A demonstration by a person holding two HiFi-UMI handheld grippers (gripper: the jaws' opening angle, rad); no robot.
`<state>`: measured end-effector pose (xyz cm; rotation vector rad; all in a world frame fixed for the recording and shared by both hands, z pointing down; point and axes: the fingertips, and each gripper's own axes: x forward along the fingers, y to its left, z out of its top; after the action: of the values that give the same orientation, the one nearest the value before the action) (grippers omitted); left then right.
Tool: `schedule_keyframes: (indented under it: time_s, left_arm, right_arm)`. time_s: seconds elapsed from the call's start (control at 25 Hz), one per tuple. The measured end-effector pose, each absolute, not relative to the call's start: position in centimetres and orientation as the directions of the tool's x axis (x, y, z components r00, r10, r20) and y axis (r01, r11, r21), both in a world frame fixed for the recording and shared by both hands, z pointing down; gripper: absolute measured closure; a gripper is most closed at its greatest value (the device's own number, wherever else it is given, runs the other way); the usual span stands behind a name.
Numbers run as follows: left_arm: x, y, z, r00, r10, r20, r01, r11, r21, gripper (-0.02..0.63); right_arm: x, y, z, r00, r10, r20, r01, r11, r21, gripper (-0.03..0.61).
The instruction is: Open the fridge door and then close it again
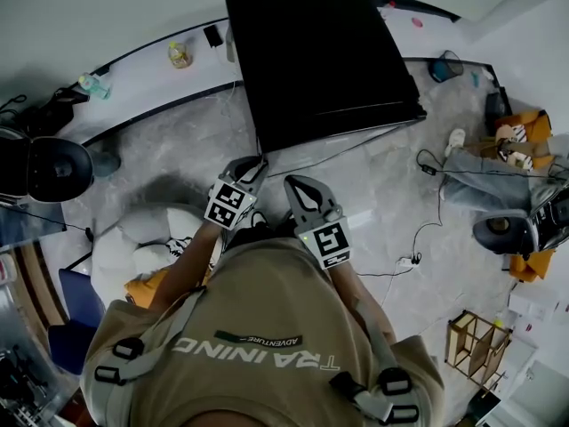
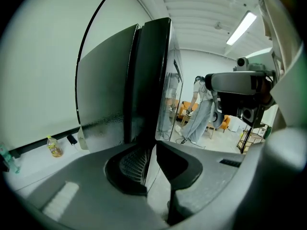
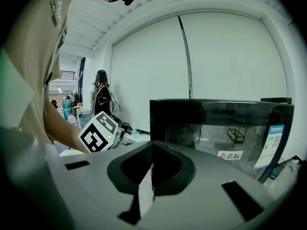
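The black fridge [image 1: 320,52] stands right in front of me, seen from above, with its door looking shut. My left gripper [image 1: 253,164] and right gripper [image 1: 298,185] hover side by side just short of its front edge, touching nothing. In the left gripper view the fridge [image 2: 144,80] shows from its side, and the left gripper [image 2: 154,145] has its jaws together with nothing between them. The right gripper view faces the fridge's glass front [image 3: 220,123] with its stickers. There the right gripper [image 3: 152,145] is shut and empty too.
Two bottles [image 1: 180,55] [image 1: 92,84] stand on the white ledge by the wall. A black chair [image 1: 53,167] and a white beanbag [image 1: 151,238] lie at my left. Cables [image 1: 418,238] and a wooden rack [image 1: 480,345] are on the floor at right. A person [image 2: 204,109] stands beyond the fridge.
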<state>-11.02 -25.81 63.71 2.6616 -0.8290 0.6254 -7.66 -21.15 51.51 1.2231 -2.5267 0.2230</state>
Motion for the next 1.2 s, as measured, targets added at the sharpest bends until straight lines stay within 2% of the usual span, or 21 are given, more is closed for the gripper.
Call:
schedule_keyframes:
  time_s: [0.44,0.6,0.76,0.92,1.2]
  left_arm:
    - [-10.7,-25.4,63.5,0.733,-0.455,0.506,-0.565,-0.821,0.079,0.572]
    - [-10.7,-25.4,63.4,0.719,-0.462,0.519,-0.572,-0.818,0.064,0.574]
    - [-10.0,-22.3,63.3,0.749,-0.444,0.491,-0.543,-0.836,0.072,0.572]
    - [-9.3,-20.0,63.3,0.741,-0.485,0.464,-0.579,-0.812,0.076,0.572]
    - [-9.2,-19.5,63.3,0.734,-0.480,0.481,-0.586,-0.805,0.091,0.572]
  right_arm:
    - [-8.3,-19.4,52.6,-0.611,-0.694,0.381,-0.759,0.650,-0.034,0.583]
    - [-8.8,-19.5,52.7,-0.627,-0.694,0.354,-0.747,0.664,-0.024,0.583]
    - [-8.9,-18.9,52.5,-0.629,-0.693,0.353,-0.746,0.666,-0.021,0.583]
    - [-8.1,-18.5,52.3,-0.615,-0.704,0.354,-0.755,0.655,-0.010,0.583]
    - [-7.3,-16.4,52.0,-0.602,-0.706,0.373,-0.763,0.646,-0.008,0.583]
